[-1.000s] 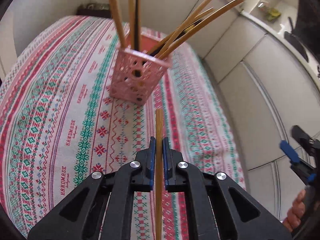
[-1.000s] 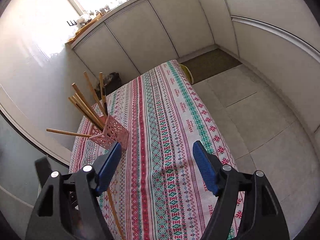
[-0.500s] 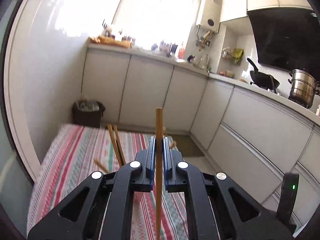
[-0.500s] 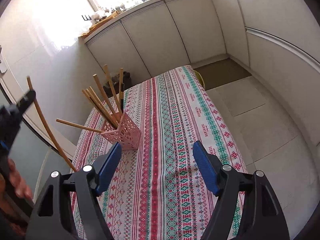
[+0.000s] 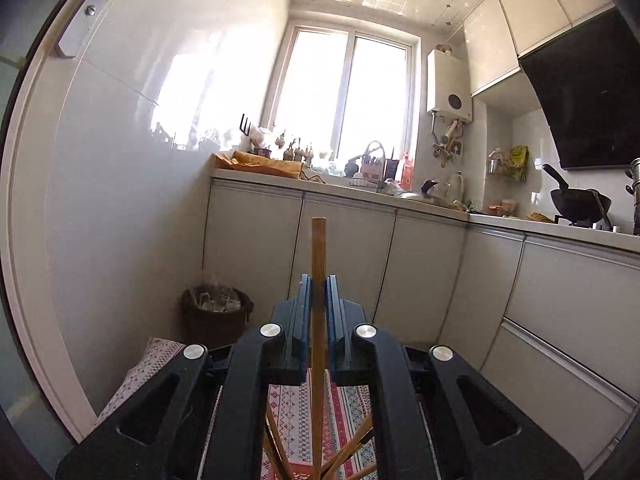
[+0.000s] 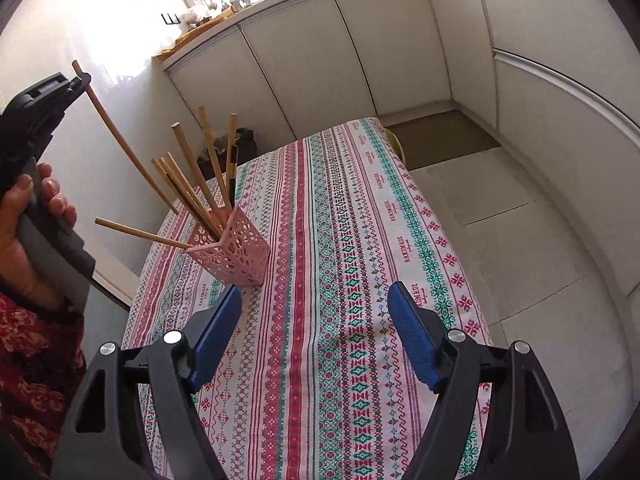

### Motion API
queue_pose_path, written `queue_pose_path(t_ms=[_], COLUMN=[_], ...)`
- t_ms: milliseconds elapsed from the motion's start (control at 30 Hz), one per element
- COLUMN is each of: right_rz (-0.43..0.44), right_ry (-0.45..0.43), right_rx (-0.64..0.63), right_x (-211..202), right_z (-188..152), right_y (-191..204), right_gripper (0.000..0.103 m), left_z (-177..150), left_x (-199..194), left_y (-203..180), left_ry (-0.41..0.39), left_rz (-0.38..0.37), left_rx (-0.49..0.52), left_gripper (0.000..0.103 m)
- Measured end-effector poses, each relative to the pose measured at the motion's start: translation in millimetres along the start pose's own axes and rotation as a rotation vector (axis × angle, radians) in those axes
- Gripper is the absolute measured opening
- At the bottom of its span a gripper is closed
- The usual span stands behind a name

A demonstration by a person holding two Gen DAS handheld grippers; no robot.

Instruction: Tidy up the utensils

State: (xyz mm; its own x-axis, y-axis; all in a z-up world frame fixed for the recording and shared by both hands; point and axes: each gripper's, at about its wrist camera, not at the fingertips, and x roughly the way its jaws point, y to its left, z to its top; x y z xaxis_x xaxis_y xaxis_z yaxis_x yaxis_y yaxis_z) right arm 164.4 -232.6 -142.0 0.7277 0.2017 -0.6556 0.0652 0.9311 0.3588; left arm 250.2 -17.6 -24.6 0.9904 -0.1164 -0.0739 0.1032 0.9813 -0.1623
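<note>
Change: left tool [image 5: 319, 300] has risen and tipped from looking down at the bench to looking level at the kitchen cabinets; its chopstick came up with it. Right tool barely shifted.
Left tool: jaws closed on one wooden chopstick [image 5: 318, 344], gripped near its top end; seen from the right wrist view at far left [image 6: 82, 80], person's hand [image 6: 28, 216] on the handle.
Held chopstick: [image 6: 124, 142] long axis steep, slanting down and to the right; lower tip hangs in the air just left of the holder's mouth and above it, not inside.
Holder: pink perforated chopstick holder [image 6: 234, 250] stands upright on the left part of the patterned tablecloth [image 6: 360, 240] covering the bench.
Holder contents: several wooden chopsticks [image 6: 192, 172] already in it, fanned out, one leaning low to the left.
Right tool: [image 6: 316, 334] jaws wide apart, nothing between them, hovering over the near bench, holder just beyond its left finger.
Key relation: holder lies below and right of the held tip; left hand is the one loaded and nearer the opening.
Next, likely: bring the tip over the mouth, lower, let go.
Risk: tip could catch the fanned sticks or the rim.
</note>
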Motion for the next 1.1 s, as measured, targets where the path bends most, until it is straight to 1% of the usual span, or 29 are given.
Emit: queue_pose_path(t_ms=[67, 167, 233, 267, 333, 500, 567, 600, 633, 667, 733, 833, 900, 967, 1100], right_rz=[-0.006, -0.010, -0.007, -0.005, -0.001, 0.011, 0.015, 0.014, 0.013, 0.013, 0.012, 0.014, 0.021, 0.016, -0.001], right_ry=[0.008, 0.019, 0.020, 0.018, 0.013, -0.001, -0.004, -0.007, -0.011, -0.015, -0.031, -0.067, -0.094, -0.123, -0.176], right_rx=[0.000, 0.002, 0.005, 0.004, -0.001, -0.005, -0.003, -0.001, 0.004, 0.010, 0.017, 0.019, 0.023, 0.022, 0.034], right_x=[3, 5, 5, 4, 2, -5, -6, -7, -8, -8, -12, -21, -28, -36, -50], right_z=[0, -1, -1, 0, -1, -1, -1, -1, -1, 0, 0, 3, 5, 6, 11], right_y=[-2, -5, -6, -6, -4, 0, 1, 2, 2, 2, 4, 8, 12, 17, 24], right_gripper=[0.074, 0.074, 0.074, 0.074, 0.074, 0.074, 0.074, 0.074, 0.074, 0.076, 0.077, 0.077, 0.079, 0.080, 0.084], left_z=[-15, -42, -53, -55, -53, -33, -29, -27, -25, -25, -23, -24, -25, -25, -25], left_x=[9, 20, 20, 18, 12, -3, -10, -14, -18, -22, -31, -43, -51, -59, -73], left_y=[2, 3, 5, 5, 8, 4, 2, 2, 2, 2, 1, -3, -5, -7, -7], left_ry=[0.006, 0.041, 0.057, 0.059, 0.056, 0.030, 0.022, 0.020, 0.021, 0.023, 0.029, 0.053, 0.073, 0.092, 0.146], left_rz=[0.018, 0.045, 0.059, 0.065, 0.066, 0.054, 0.053, 0.052, 0.051, 0.052, 0.060, 0.068, 0.066, 0.069, 0.076], left_rx=[-0.002, 0.002, 0.006, 0.009, 0.008, 0.019, 0.028, 0.030, 0.033, 0.037, 0.048, 0.071, 0.082, 0.090, 0.096], left_gripper=[0.006, 0.007, 0.009, 0.011, 0.011, 0.012, 0.018, 0.019, 0.022, 0.030, 0.040, 0.041, 0.045, 0.053, 0.061])
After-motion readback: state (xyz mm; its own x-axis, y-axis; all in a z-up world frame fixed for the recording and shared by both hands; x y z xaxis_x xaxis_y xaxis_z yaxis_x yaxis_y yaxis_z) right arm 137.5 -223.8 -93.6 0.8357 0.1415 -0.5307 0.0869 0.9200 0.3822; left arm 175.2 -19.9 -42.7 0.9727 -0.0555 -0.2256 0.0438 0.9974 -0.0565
